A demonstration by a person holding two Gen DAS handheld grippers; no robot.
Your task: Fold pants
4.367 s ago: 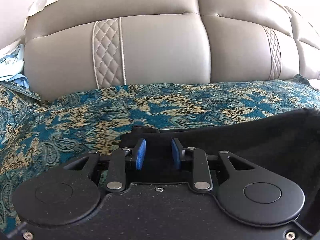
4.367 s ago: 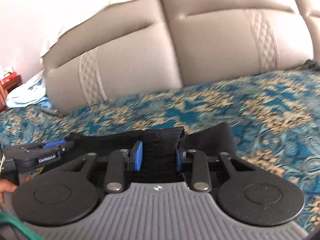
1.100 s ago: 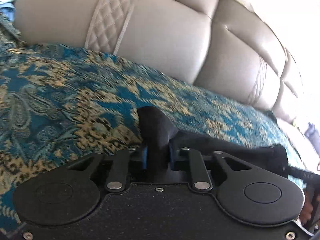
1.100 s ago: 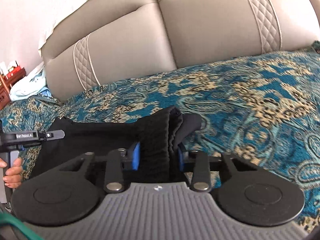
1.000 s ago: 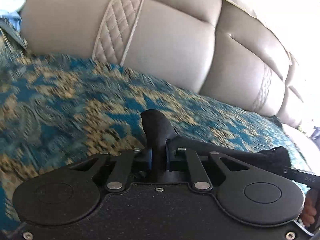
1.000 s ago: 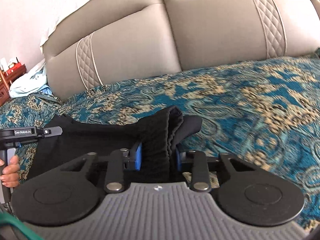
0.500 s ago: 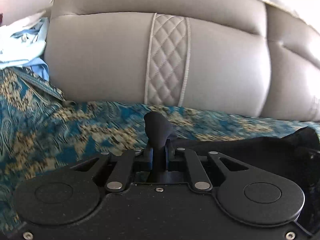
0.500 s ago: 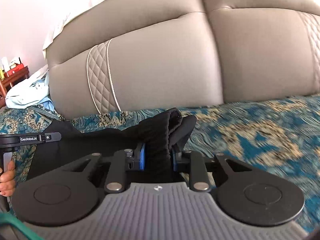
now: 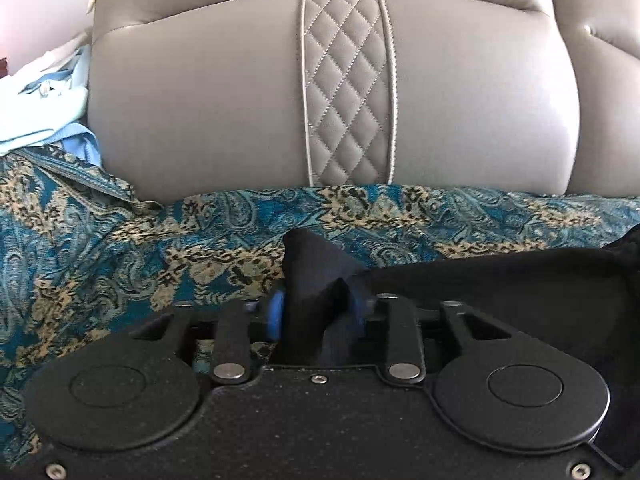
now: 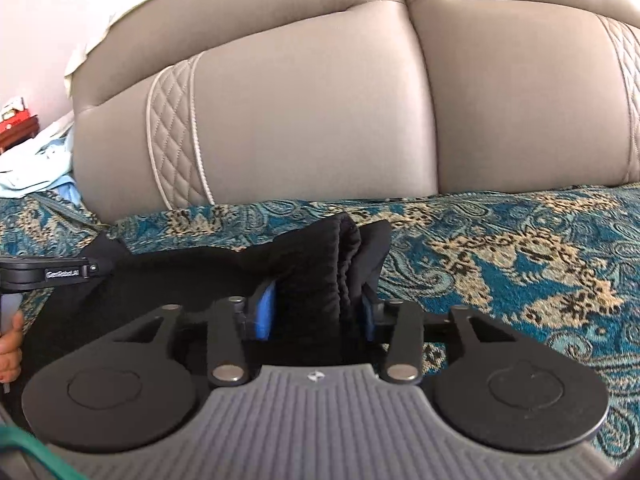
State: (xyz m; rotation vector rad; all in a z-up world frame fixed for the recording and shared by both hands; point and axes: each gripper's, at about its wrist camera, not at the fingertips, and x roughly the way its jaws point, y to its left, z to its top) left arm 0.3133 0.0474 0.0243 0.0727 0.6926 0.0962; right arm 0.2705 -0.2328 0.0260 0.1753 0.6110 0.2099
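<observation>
Black pants pinched at both ends: left gripper jaws clamped on a fabric corner, right gripper jaws on the bunched waistband, low centre frame above the bedspread. Fold carry likely in hand; next, held edge to be laid down aligned.

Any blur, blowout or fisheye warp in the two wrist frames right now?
Left wrist: sharp on the bedspread, headboard bowed by the fisheye, its right pad smeared against the black pants. Right wrist: wall top left blown out, headboard bowed, pants detail lost in shadow.
</observation>
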